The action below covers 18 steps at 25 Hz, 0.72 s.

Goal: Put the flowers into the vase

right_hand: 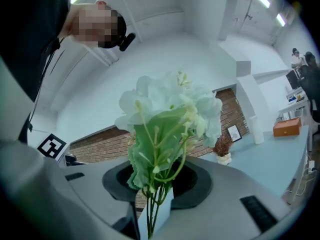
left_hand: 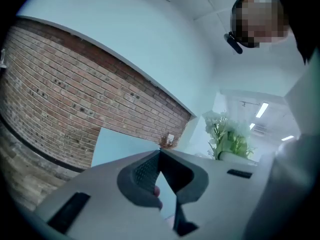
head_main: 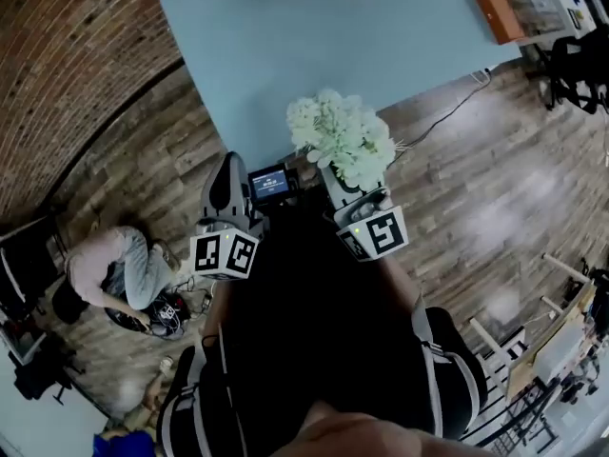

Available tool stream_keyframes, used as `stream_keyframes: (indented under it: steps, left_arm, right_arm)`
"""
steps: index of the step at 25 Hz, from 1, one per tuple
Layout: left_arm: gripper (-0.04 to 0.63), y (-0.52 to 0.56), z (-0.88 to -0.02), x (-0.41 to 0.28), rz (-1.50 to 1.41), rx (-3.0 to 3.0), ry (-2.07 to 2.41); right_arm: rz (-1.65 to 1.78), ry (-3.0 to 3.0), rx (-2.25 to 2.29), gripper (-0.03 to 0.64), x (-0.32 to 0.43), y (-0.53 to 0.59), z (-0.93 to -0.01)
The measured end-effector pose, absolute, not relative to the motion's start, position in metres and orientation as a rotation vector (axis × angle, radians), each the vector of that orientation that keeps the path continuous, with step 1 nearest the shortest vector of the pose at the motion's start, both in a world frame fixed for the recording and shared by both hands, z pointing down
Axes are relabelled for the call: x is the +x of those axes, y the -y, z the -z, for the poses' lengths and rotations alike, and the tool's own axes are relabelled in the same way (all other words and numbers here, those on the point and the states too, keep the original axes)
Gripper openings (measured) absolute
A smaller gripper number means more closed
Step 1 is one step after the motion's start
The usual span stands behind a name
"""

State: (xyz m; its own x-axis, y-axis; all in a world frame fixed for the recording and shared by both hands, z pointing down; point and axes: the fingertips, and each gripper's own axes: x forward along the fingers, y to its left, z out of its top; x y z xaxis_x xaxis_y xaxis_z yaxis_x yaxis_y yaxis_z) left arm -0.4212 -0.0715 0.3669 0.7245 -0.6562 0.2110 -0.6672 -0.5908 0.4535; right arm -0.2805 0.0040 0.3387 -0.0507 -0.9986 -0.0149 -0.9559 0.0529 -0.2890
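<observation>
The left tool is closed on nothing, as its own view shows. Only the right gripper view shows the right tool pinching the flowers by their green stems. The head view places the blooms at the blue tabletop's near edge.

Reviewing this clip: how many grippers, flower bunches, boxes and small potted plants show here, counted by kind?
Grey two-jaw grippers: 2 (left gripper, right gripper)
Bunch of white flowers with green leaves: 1
Orange rectangular box: 1
Small white pot of brown dried plant: 1
Total: 5
</observation>
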Motion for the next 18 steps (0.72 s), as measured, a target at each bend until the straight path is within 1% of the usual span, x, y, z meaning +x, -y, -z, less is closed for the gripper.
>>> stream_keyframes:
  steps: [2, 6, 11, 14, 18]
  left_arm:
    - [0.024, 0.038, -0.364, -0.396, -0.070, 2.434, 1.013]
    - [0.023, -0.002, -0.355, -0.329, -0.155, 2.515, 0.856]
    - [0.023, -0.022, -0.327, -0.229, -0.193, 2.631, 0.702]
    - [0.023, -0.025, -0.329, -0.198, -0.214, 2.650, 0.646]
    - [0.023, -0.047, -0.338, -0.168, -0.253, 2.636, 0.599]
  right_arm:
    - [0.321, -2.116, -1.983, 0.137, -0.263, -0.033, -0.340]
    - [0.319, -2.027, -2.045, 0.137, -0.217, -0.081, -0.330]
    - [0.300, -1.865, -2.130, 0.137, -0.127, -0.118, -0.315]
    - [0.265, -1.843, -2.145, 0.137, -0.102, -0.123, -0.310]
    - [0.297, -1.836, -2.145, 0.137, -0.088, -0.149, -0.310]
